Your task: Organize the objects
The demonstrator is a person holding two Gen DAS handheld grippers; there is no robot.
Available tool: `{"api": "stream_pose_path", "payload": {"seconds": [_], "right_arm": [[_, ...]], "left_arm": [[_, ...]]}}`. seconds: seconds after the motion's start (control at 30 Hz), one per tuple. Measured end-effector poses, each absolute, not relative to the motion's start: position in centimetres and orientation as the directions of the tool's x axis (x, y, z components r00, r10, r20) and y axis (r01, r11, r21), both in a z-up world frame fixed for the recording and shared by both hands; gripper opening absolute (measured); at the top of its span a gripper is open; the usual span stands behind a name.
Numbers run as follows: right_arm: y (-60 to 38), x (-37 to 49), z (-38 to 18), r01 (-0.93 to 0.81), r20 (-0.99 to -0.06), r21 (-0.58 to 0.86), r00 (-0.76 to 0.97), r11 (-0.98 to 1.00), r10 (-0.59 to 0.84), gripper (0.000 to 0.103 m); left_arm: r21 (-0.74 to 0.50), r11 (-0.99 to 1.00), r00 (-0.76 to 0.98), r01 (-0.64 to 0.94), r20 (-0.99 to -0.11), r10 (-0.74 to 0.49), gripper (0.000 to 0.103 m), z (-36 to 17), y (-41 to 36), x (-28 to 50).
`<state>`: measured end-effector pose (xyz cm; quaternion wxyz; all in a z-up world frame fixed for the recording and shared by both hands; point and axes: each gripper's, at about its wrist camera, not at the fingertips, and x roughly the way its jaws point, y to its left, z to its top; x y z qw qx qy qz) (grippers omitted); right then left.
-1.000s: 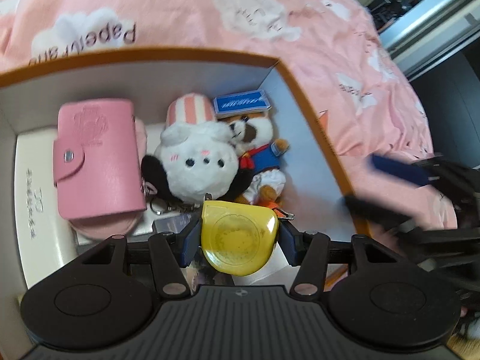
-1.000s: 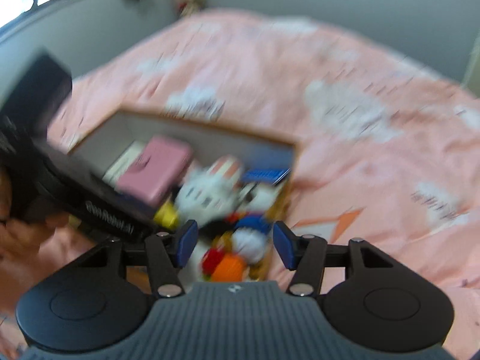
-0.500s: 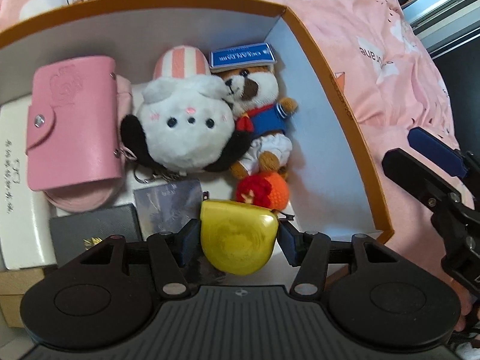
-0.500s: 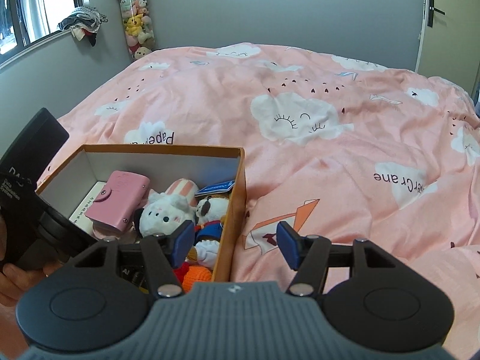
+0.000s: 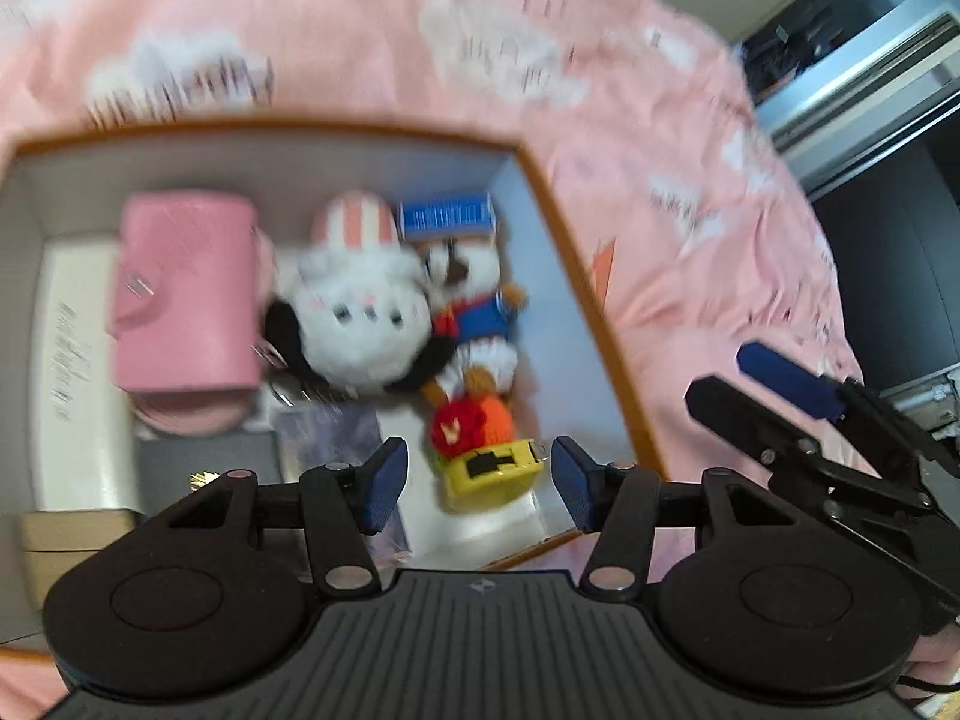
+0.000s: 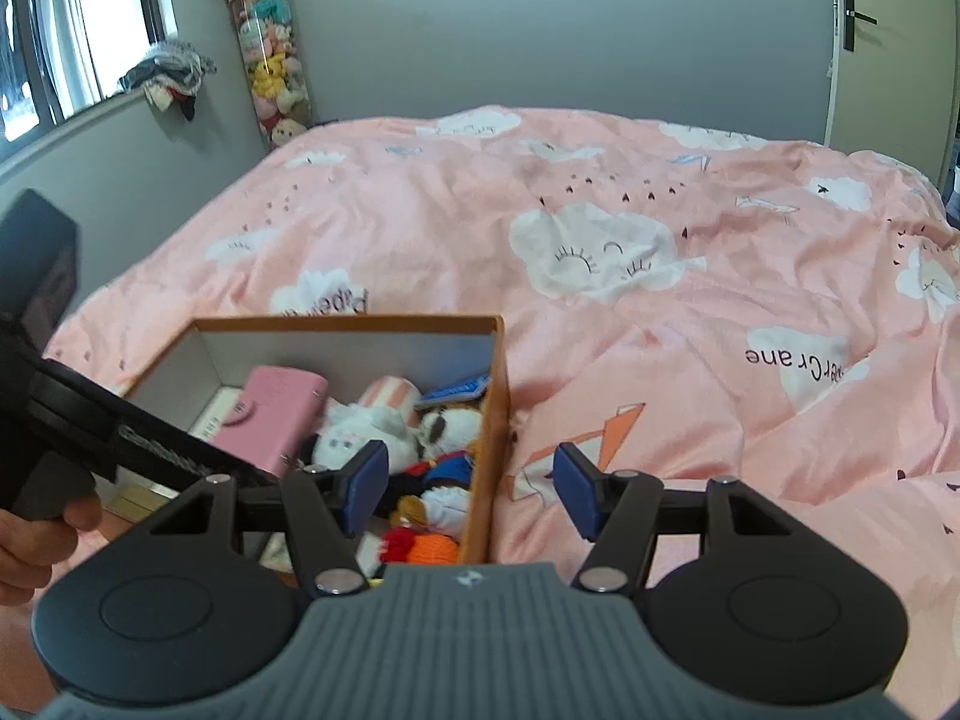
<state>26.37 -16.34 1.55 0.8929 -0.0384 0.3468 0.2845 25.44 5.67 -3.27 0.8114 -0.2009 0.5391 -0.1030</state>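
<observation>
Two grippers are in my views, and both have their jaws spread with nothing between them. My left gripper (image 5: 474,492) hangs over the near end of the cardboard box (image 5: 576,252), which sits on the pink cloud-print bedspread (image 6: 600,252). The yellow tape measure (image 5: 489,471) lies inside the box near its right wall, just ahead of my left fingertips and touching the orange and red knitted toy (image 5: 474,420). Beyond that I see the bear doll in a blue top (image 5: 474,306) beside the white plush with black ears (image 5: 354,330), a striped pink and white cap (image 5: 354,222) and a small blue card box (image 5: 450,216) at the far end. A pink wallet (image 5: 186,300) rests toward the left on top of a white case (image 5: 72,372). This view is blurred, so finer detail is lost. My right gripper (image 6: 468,492) is held above the box's right wall, apart from everything. A grey wall (image 6: 480,30) stands behind the bed.
</observation>
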Motion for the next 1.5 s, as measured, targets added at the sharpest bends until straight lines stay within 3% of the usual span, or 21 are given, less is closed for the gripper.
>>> {"api": "stream_pose_path", "payload": {"seconds": [0.17, 0.37, 0.47, 0.53, 0.6, 0.9, 1.5], "right_arm": [[-16.0, 24.0, 3.9, -0.546, -0.594, 0.165, 0.61, 0.822, 0.525, 0.067], [-14.4, 21.2, 6.5, -0.566, -0.534, 0.174, 0.634, 0.806, 0.56, 0.081], [-13.9, 20.0, 7.1, -0.557, -0.512, 0.208, 0.638, 0.804, 0.575, 0.087], [-13.9, 19.2, 7.3, -0.556, -0.498, 0.233, 0.636, 0.797, 0.589, 0.088], [-13.6, 18.3, 7.3, -0.556, -0.493, 0.213, 0.649, 0.803, 0.58, 0.098], [-13.9, 15.1, 5.7, -0.553, -0.48, 0.202, 0.663, 0.808, 0.574, 0.102], [-14.0, 11.4, 4.1, -0.565, -0.466, 0.125, 0.692, 0.816, 0.551, 0.102]], "left_arm": [[-0.311, 0.95, 0.592, -0.028, -0.771, -0.235, 0.063, 1.7, 6.3, 21.1], [0.042, 0.998, 0.752, -0.052, -0.656, 0.067, 0.064, 5.9, 4.9, 17.0], [0.133, 0.985, 0.795, -0.11, -0.583, 0.168, 0.067, 6.6, 4.5, 15.0], [0.143, 0.977, 0.809, -0.156, -0.55, 0.21, 0.07, 7.0, 4.6, 13.8], [0.136, 0.972, 0.818, -0.192, -0.525, 0.235, 0.07, 7.0, 4.7, 12.7], [0.044, 0.952, 0.81, -0.303, -0.514, 0.282, 0.07, 5.0, 5.5, 8.0], [0.055, 0.946, 0.798, -0.319, -0.523, 0.3, 0.07, 3.4, 4.5, 5.2]]}}
